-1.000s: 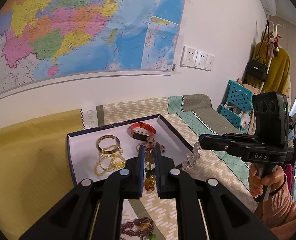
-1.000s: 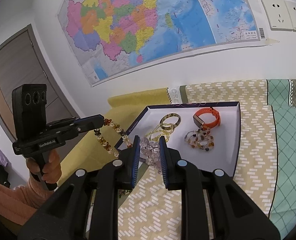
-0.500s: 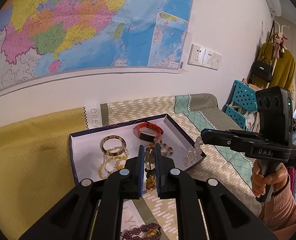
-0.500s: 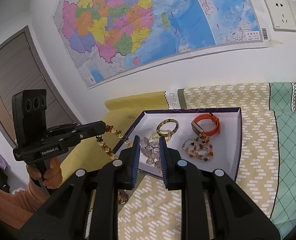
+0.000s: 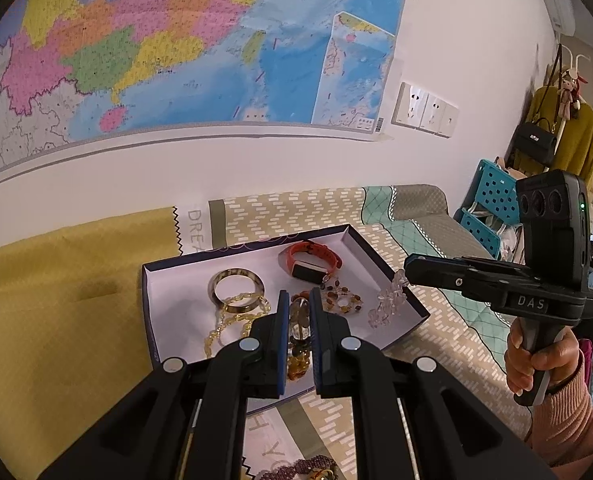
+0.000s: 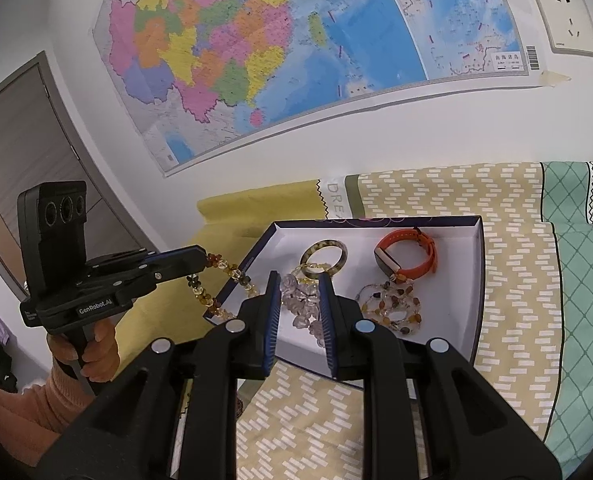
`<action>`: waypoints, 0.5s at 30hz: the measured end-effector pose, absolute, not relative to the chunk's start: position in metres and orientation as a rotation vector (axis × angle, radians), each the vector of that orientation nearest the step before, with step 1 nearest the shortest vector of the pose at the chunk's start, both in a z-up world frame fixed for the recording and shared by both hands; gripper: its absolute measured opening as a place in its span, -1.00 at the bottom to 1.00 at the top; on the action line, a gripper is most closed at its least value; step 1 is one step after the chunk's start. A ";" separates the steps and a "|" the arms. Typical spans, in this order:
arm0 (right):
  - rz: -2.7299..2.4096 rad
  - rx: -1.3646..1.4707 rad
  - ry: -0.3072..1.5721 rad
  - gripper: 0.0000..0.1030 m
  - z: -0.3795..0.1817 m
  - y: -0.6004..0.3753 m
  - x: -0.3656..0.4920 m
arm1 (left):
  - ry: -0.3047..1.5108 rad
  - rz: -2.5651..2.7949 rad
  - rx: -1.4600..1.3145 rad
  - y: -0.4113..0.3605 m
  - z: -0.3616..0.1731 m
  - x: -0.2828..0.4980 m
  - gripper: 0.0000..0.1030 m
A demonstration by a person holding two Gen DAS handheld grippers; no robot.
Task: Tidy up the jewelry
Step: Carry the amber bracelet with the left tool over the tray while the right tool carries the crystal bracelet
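Observation:
An open dark-blue jewelry box (image 5: pixel 148 280) with a white inside lies on the bedspread. My left gripper (image 5: pixel 296 300) is shut on an amber bead bracelet (image 5: pixel 298 340), which hangs over the box's near left edge (image 6: pixel 232 280). My right gripper (image 6: pixel 299 280) is shut on a clear crystal bracelet (image 6: pixel 302 304), which dangles just above the box's right corner (image 5: pixel 388 304). In the box lie an orange watch (image 5: pixel 312 260), a brown bangle (image 5: pixel 236 286), a yellow bead bracelet (image 5: pixel 232 316) and mixed-bead bracelets (image 6: pixel 392 304).
A dark purple bead bracelet (image 5: pixel 304 468) lies on the bedspread in front of the box. A wall with a map (image 5: pixel 176 40) and sockets (image 5: pixel 424 110) stands behind the bed. A blue stool (image 5: pixel 492 200) stands far right, a door (image 6: pixel 16 128) far left.
Both grippers have come a little closer to the box, each still holding its bracelet. The clear bracelet now hangs over the box's right corner.

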State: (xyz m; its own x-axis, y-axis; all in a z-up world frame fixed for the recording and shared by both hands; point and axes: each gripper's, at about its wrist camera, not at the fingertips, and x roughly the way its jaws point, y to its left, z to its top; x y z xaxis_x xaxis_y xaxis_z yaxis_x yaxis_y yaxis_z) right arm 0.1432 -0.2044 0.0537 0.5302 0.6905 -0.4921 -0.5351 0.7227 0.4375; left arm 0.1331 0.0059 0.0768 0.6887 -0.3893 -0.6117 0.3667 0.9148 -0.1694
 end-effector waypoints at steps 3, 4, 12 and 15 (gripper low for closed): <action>0.737 0.247 0.699 -0.62 0.053 -0.204 0.145 | 0.699 -0.419 -0.035 0.006 0.074 0.136 -0.84; 0.734 0.247 0.701 -0.62 0.052 -0.204 0.146 | 0.702 -0.418 -0.037 0.006 0.073 0.137 -0.84; 0.727 0.252 0.721 -0.62 0.046 -0.204 0.155 | 0.716 -0.420 -0.041 0.004 0.069 0.144 -0.84; 0.726 0.253 0.726 -0.62 0.044 -0.204 0.157 | 0.721 -0.418 -0.043 0.004 0.067 0.147 -0.84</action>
